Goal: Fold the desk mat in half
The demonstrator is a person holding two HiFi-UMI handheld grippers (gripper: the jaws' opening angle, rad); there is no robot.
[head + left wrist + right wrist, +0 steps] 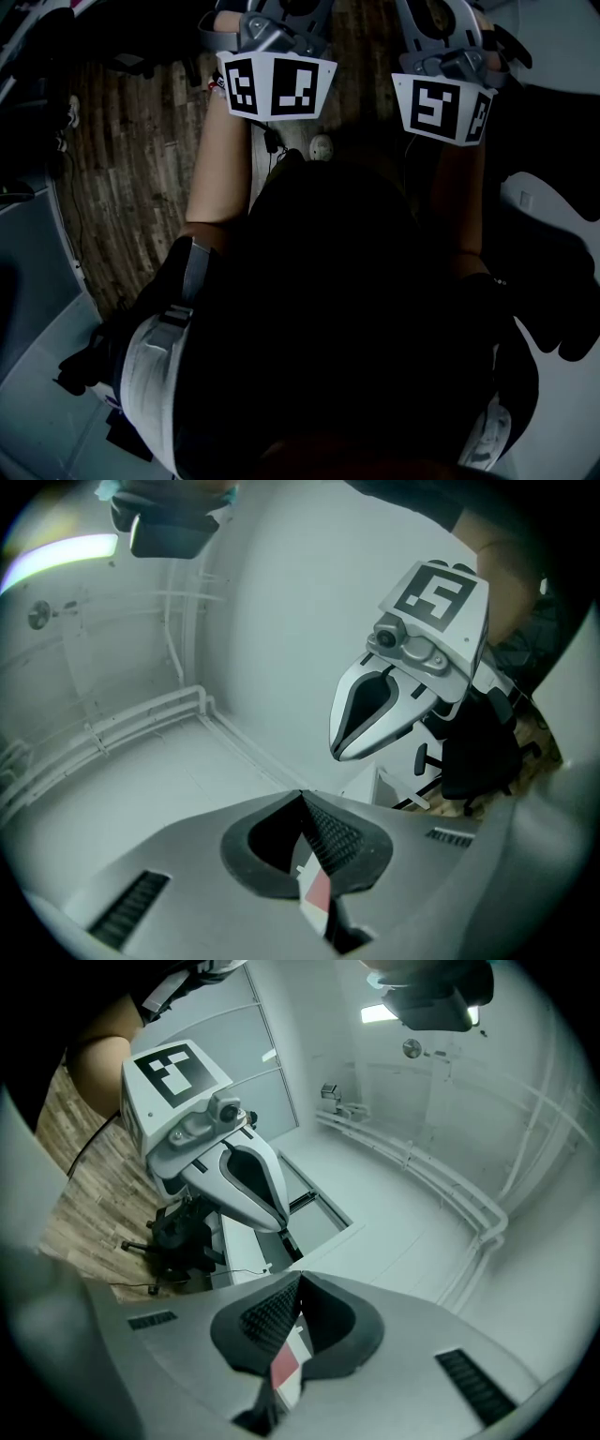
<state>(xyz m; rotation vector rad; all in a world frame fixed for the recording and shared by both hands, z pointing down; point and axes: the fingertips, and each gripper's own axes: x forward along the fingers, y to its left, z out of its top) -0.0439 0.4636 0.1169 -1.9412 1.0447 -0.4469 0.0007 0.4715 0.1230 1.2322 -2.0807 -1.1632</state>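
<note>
No desk mat shows in any view. Both grippers are held up in front of the person's chest, side by side. In the head view I see only their marker cubes, the left gripper (277, 84) and the right gripper (442, 103); the jaw tips are cut off at the top edge. The left gripper view shows its own jaws (302, 801) shut with nothing between them, and the right gripper (412, 667) beside it. In the right gripper view the jaws (300, 1283) are likewise shut and empty, and the left gripper (214, 1143) hangs beside it.
Both gripper views look at pale walls and ceiling with white pipes (141, 719) and a lamp (431, 1002). A black office chair (478, 752) stands by a white desk (246, 1241) on a wooden floor (131, 159). The person's dark clothing fills the head view.
</note>
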